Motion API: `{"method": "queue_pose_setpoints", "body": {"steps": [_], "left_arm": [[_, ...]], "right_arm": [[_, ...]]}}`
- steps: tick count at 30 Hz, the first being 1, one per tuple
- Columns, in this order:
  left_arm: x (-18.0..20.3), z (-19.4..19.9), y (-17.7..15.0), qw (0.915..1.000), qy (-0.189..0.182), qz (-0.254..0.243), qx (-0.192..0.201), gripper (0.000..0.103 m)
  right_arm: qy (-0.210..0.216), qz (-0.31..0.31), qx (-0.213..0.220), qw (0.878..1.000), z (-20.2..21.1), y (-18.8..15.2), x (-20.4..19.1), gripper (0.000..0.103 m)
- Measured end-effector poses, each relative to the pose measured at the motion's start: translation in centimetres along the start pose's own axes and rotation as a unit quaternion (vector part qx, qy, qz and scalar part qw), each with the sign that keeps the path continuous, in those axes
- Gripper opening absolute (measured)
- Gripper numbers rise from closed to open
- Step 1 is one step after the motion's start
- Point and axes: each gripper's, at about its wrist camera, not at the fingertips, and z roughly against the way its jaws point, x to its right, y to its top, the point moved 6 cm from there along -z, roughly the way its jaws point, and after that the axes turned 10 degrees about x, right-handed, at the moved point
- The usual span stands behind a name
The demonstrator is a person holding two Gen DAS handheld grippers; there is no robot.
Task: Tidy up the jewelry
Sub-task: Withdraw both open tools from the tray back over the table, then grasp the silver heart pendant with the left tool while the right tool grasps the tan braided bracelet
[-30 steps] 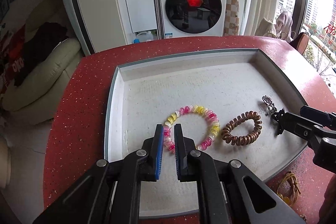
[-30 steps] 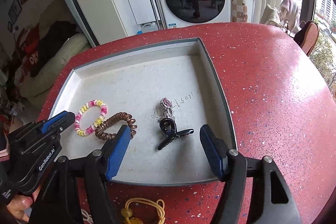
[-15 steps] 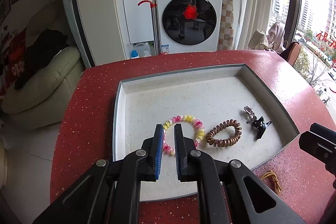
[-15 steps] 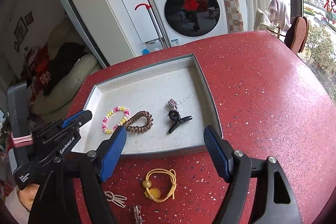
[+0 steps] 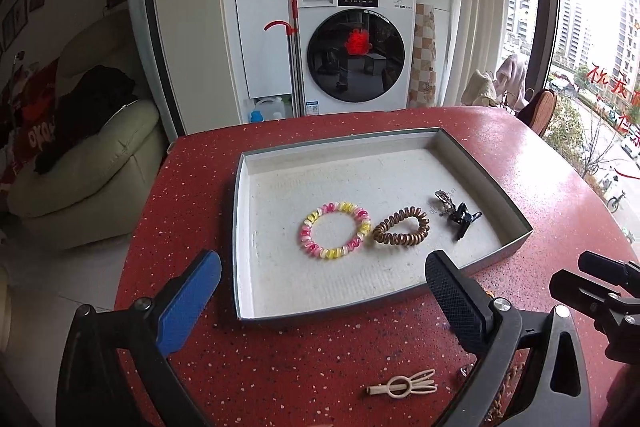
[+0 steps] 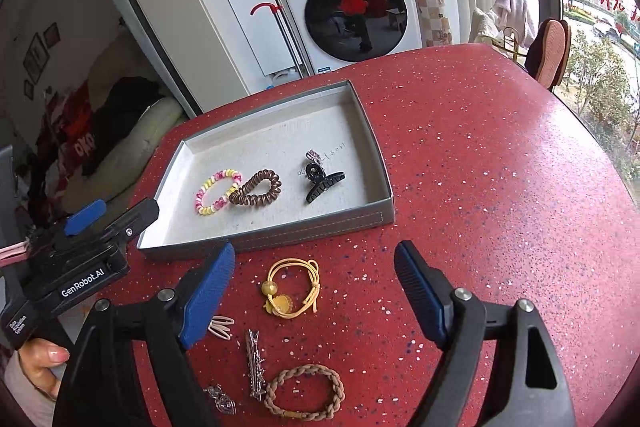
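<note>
Jewelry is split between two spots: three pieces lie in the tray (image 6: 362, 215), the rest on the red table (image 6: 500, 163) before it. The right tongs (image 6: 314, 285) have just been widening and stand empty above the yellow tie (image 6: 292, 287); the left tongs (image 5: 320, 301) have sprung wide, empty too. That tie looks light, soft and floppy; pinch its cord loop, not the bead. The silver clip (image 6: 255, 363) nearby is probably stiffer and slippery.

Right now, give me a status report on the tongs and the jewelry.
Both tongs, left and right, open, empty, jaws just widened. Three pieces in tray. Yellow hair tie on table under right tongs, nothing blocking.
</note>
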Motion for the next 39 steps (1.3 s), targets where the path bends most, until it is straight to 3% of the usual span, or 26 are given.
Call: {"method": "queue_pose_setpoints", "body": {"steps": [3, 5, 11, 18, 23, 33, 39], "left_arm": [[0.0, 0.9, -1.1, 0.9999, -0.006, 0.005, -0.011, 0.103], [0.0, 1.5, -2.0, 0.9998, -0.011, 0.006, -0.018, 0.103], [0.2, 2.9, -4.4, 0.9991, -0.017, 0.011, -0.038, 0.103], [-0.1, 4.2, -6.7, 0.9989, 0.006, 0.011, -0.045, 0.103], [-0.7, 4.1, -8.8, 0.9966, 0.006, 0.033, -0.076, 0.103], [0.2, 4.9, -11.9, 0.9930, -0.024, 0.044, -0.107, 0.103], [1.8, 5.7, -12.0, 0.9934, -0.053, 0.009, -0.101, 0.103]], "right_arm": [[-0.003, 0.017, 0.001, 1.000, 0.7, -0.9, -0.3, 0.089], [-0.003, 0.026, 0.004, 1.000, 1.3, -1.5, -0.6, 0.103], [0.013, 0.018, 0.018, 1.000, 2.6, -2.6, -0.8, 0.103], [0.016, 0.016, -0.005, 1.000, 3.4, -3.9, -0.6, 0.103], [0.015, 0.015, -0.021, 1.000, 4.0, -5.5, 0.0, 0.103], [-0.007, 0.007, -0.060, 0.998, 4.3, -9.0, 1.8, 0.103], [-0.030, 0.004, -0.069, 0.997, 4.3, -9.6, 2.6, 0.103]]}}
